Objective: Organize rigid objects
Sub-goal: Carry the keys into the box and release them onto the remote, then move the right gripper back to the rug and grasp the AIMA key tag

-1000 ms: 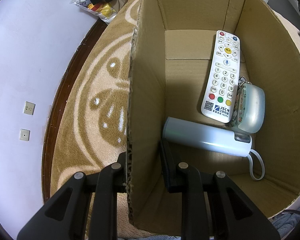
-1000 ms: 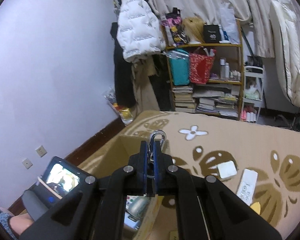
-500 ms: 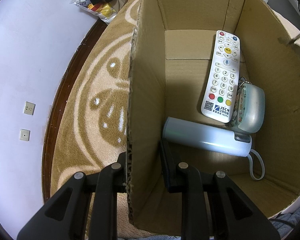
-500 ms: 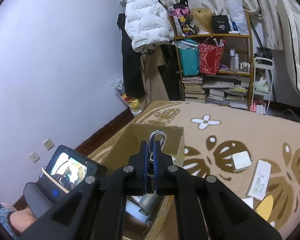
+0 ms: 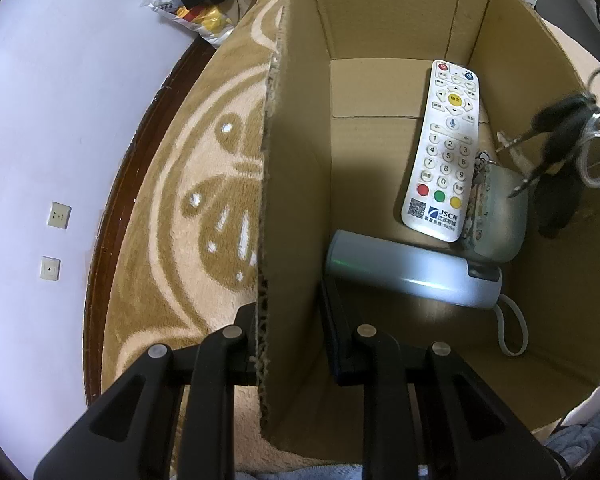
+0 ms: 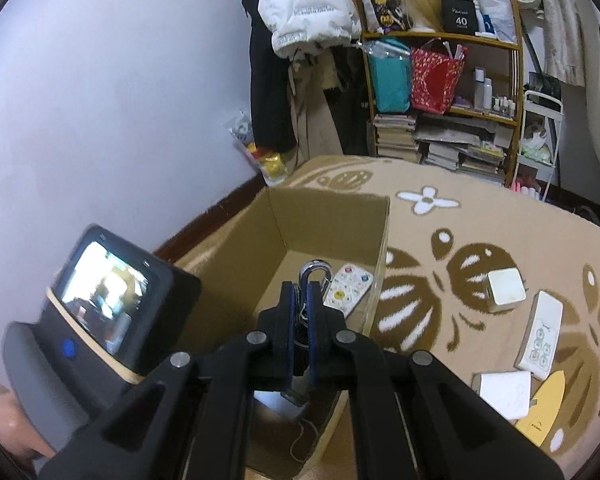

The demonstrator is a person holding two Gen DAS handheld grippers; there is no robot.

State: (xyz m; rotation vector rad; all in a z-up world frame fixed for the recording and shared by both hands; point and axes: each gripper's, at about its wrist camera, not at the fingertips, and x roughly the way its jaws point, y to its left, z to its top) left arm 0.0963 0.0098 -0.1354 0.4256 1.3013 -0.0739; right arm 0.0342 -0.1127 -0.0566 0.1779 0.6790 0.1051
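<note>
The left gripper (image 5: 290, 338) clamps the near-left wall of the open brown cardboard box (image 5: 296, 184). The right gripper (image 6: 300, 320) grasps a silver carabiner key bunch (image 6: 315, 273) above the box, over the white remote control (image 5: 444, 148).

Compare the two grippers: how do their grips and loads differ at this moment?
The left gripper straddles the cardboard box wall, one finger each side; the right gripper is pinched on a key bunch. The left sits low at the rim; the right hangs above the opening. Both are black.
</note>
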